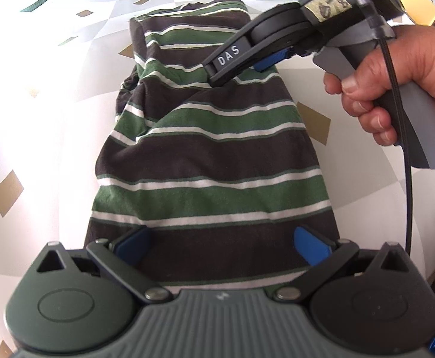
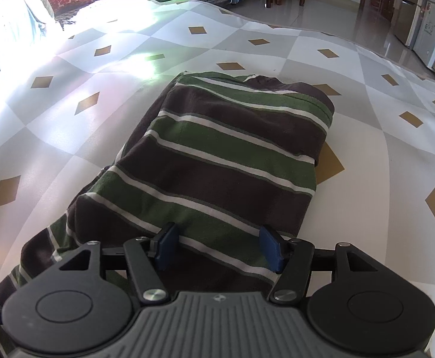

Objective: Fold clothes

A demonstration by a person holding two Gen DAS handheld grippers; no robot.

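Striped shirt [image 1: 211, 155] on diamond-patterned tablecloth [image 1: 38, 119]

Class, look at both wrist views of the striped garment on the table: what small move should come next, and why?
Probably lift both grippers clear. The striped garment already lies as a narrow folded strip, and the left gripper and right gripper stand open over it, gripping nothing.

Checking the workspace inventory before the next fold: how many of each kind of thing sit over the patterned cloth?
Striped garment: 1
Handheld grippers: 2, left gripper and right gripper
Total: 3
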